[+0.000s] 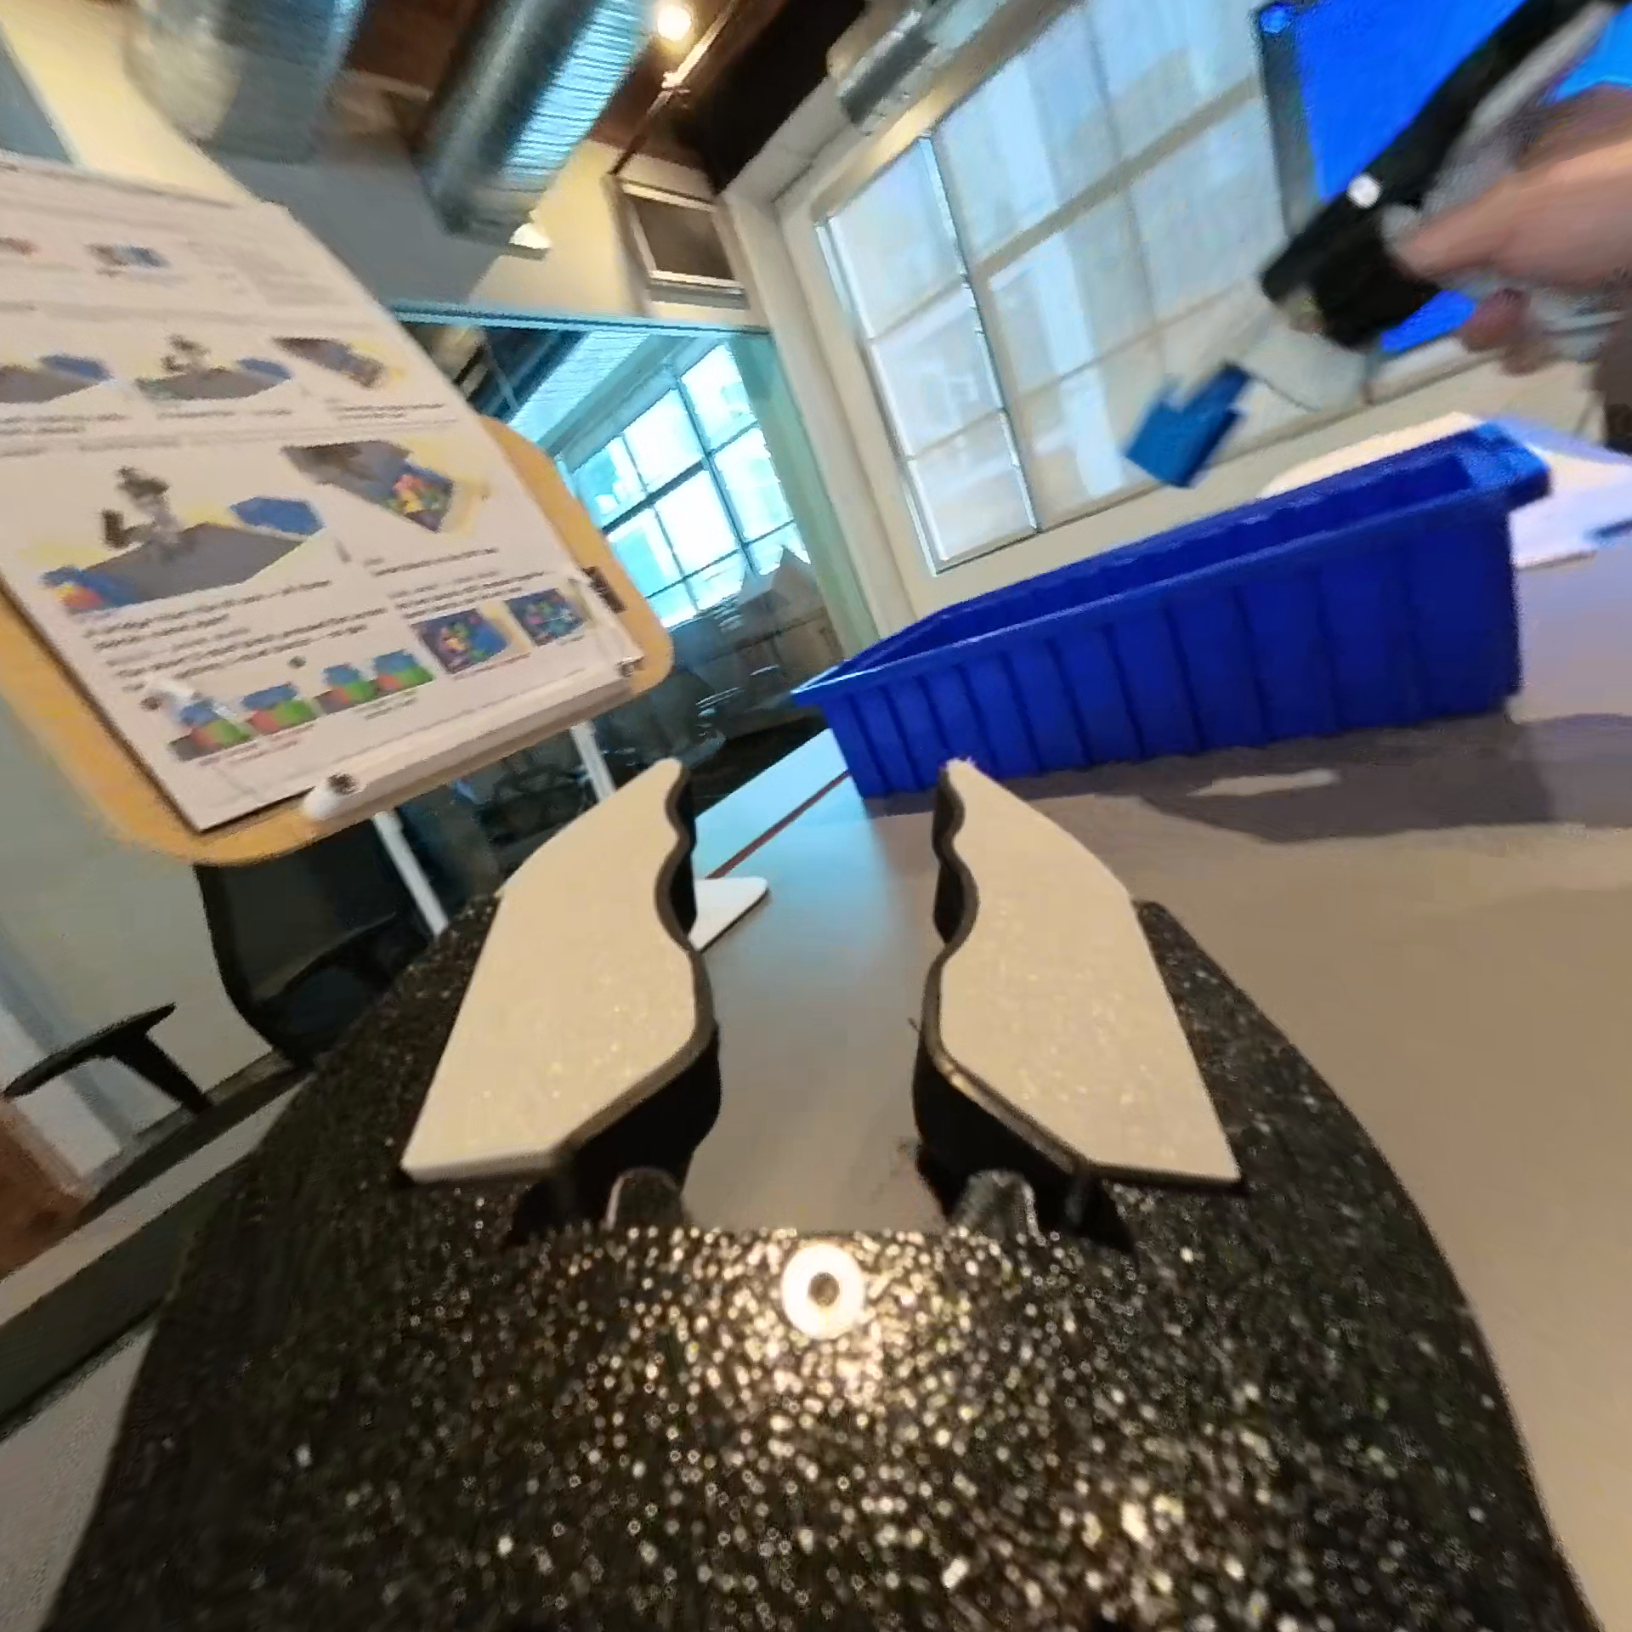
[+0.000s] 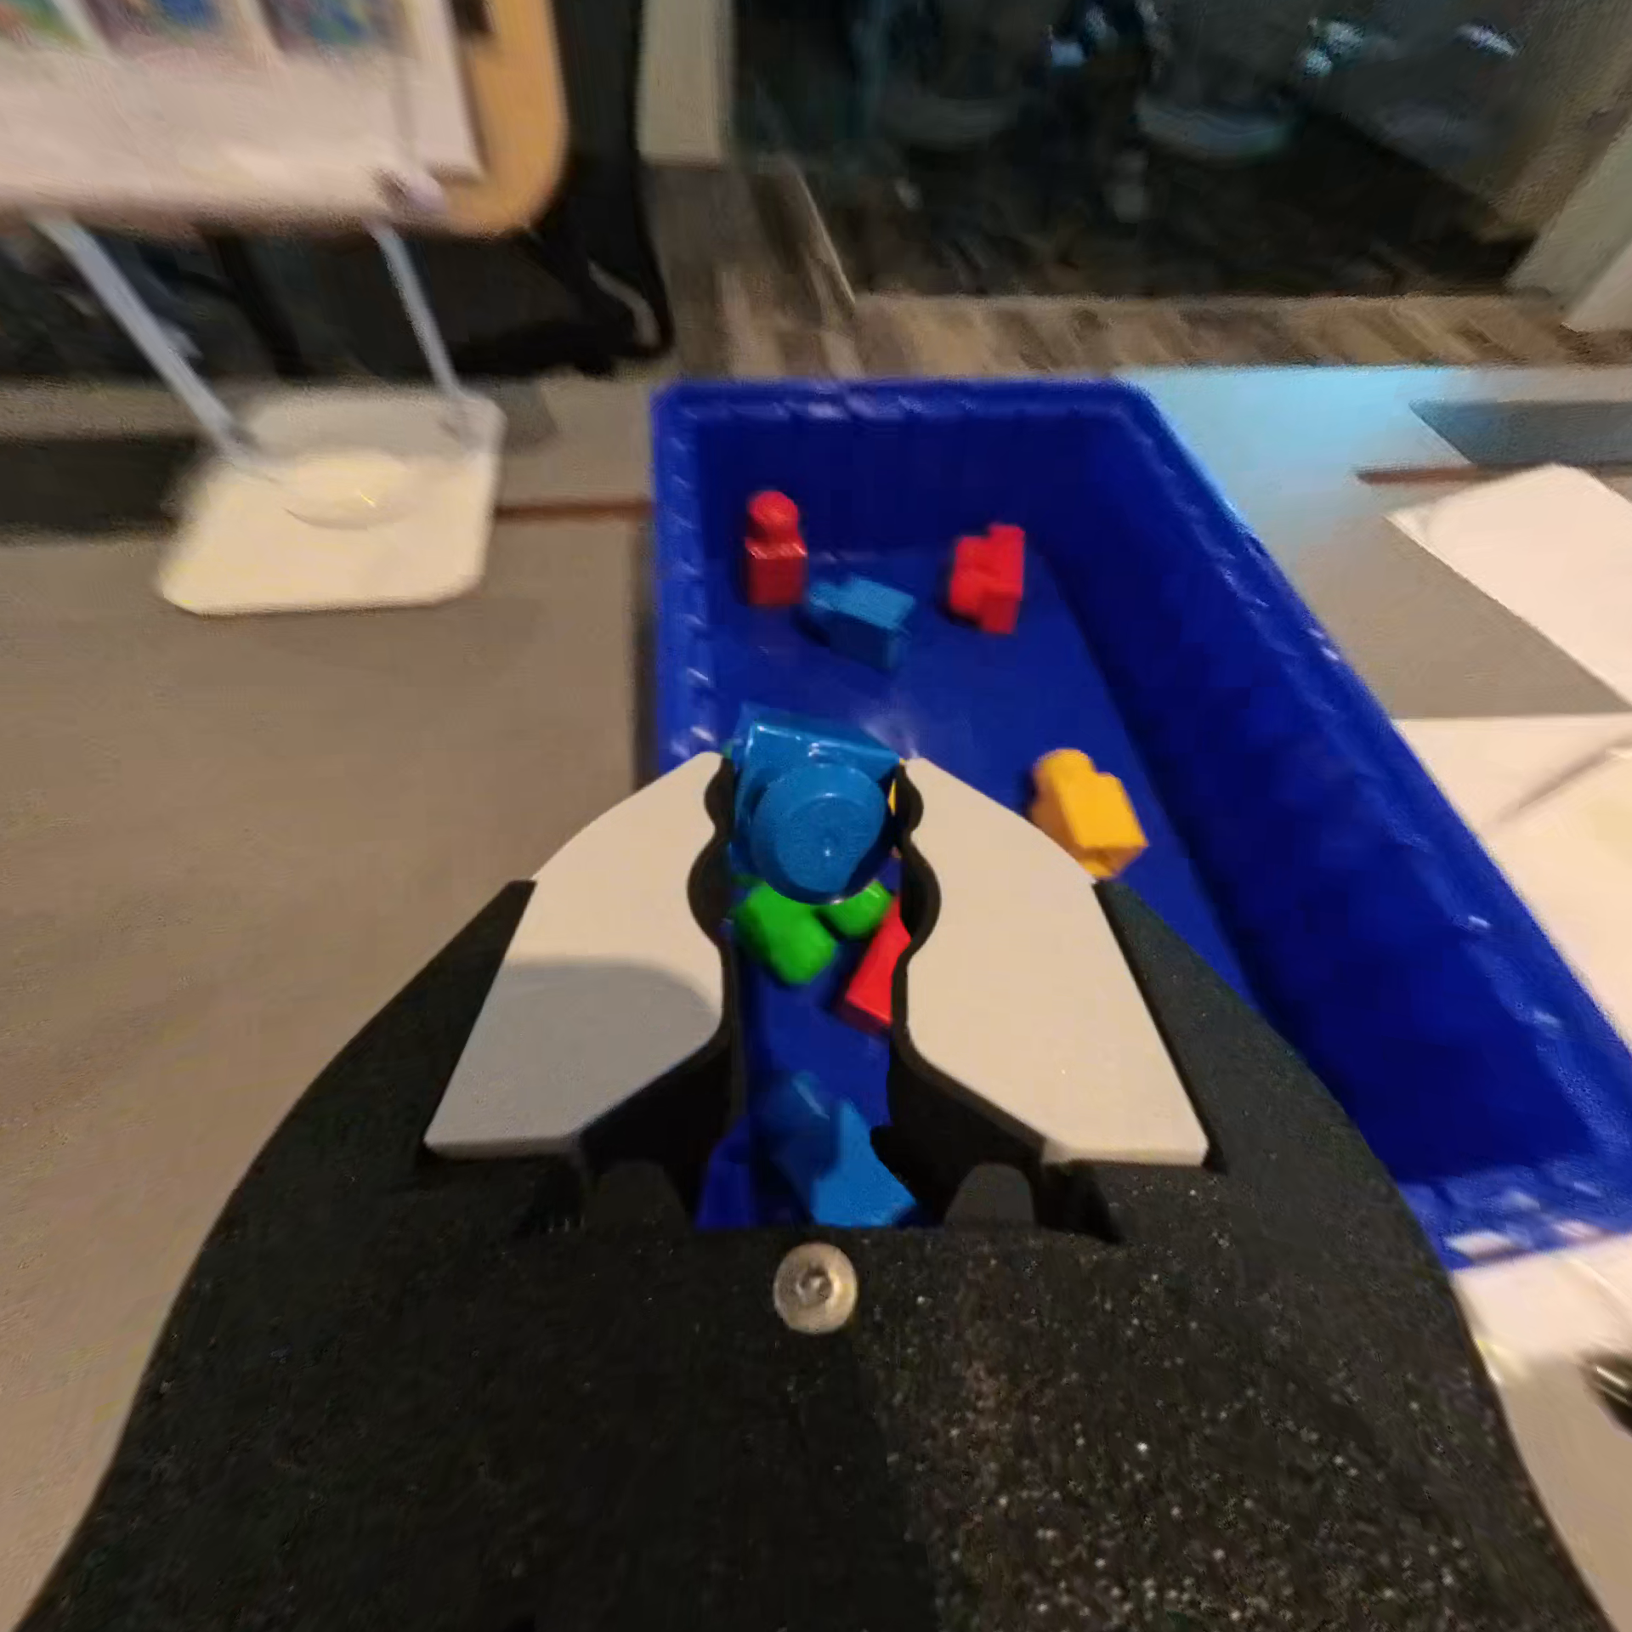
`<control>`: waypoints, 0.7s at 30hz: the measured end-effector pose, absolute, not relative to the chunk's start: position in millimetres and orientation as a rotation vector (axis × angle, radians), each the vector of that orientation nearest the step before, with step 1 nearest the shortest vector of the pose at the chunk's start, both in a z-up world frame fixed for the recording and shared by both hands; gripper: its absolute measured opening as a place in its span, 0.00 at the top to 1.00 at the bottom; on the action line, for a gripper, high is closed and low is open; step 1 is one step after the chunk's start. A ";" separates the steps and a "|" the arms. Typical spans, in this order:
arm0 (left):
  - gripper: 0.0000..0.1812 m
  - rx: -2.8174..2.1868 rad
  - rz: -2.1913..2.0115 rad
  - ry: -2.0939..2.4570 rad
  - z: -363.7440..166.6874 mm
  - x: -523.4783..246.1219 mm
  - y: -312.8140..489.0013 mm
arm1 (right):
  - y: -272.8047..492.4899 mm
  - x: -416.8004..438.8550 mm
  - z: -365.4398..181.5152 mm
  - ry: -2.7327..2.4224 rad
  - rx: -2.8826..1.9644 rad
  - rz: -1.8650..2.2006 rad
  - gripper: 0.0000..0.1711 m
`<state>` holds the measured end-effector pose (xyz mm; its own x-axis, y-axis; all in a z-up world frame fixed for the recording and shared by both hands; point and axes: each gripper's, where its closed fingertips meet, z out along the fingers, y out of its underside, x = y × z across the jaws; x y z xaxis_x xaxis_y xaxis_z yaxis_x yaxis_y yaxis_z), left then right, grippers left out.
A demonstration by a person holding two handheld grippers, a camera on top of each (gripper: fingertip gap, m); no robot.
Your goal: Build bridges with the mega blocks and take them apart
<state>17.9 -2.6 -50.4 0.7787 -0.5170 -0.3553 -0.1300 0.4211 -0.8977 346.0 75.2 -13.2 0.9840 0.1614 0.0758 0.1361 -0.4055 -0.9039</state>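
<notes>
My right gripper is shut on a blue mega block, stud towards the camera, and holds it over the blue bin. The left wrist view shows that gripper in a hand, with the blue block in the air above the bin. In the bin lie two red blocks, a blue one, a yellow one, a green one and others. My left gripper is open and empty, low over the grey table, left of the bin.
An instruction sheet on a wooden board stands on a white stand at the table's left; its base sits left of the bin. White paper lies to the right of the bin. Windows and office chairs are behind. Across from one pair of fingers to the other is roughly 35 cm.
</notes>
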 end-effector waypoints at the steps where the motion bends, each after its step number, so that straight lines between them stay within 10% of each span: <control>1: 0.72 -1.135 -0.258 0.631 -48.6 12.2 -0.2 | 77.4 356.3 -19.1 -0.223 -2.027 -0.021 0.80; 8: 0.72 -1.168 -0.202 0.503 -46.1 -10.4 9.5 | 83.1 343.4 -30.4 -0.384 -2.014 -0.180 0.67; 14: 0.73 -1.194 -0.214 0.412 -45.5 -26.0 15.2 | 17.4 137.5 -37.7 -1.030 -1.706 0.579 0.67; 21: 0.74 -1.214 -0.222 0.327 -45.4 -42.7 19.1 | -42.6 8.1 -132.3 -1.449 -1.837 0.832 0.37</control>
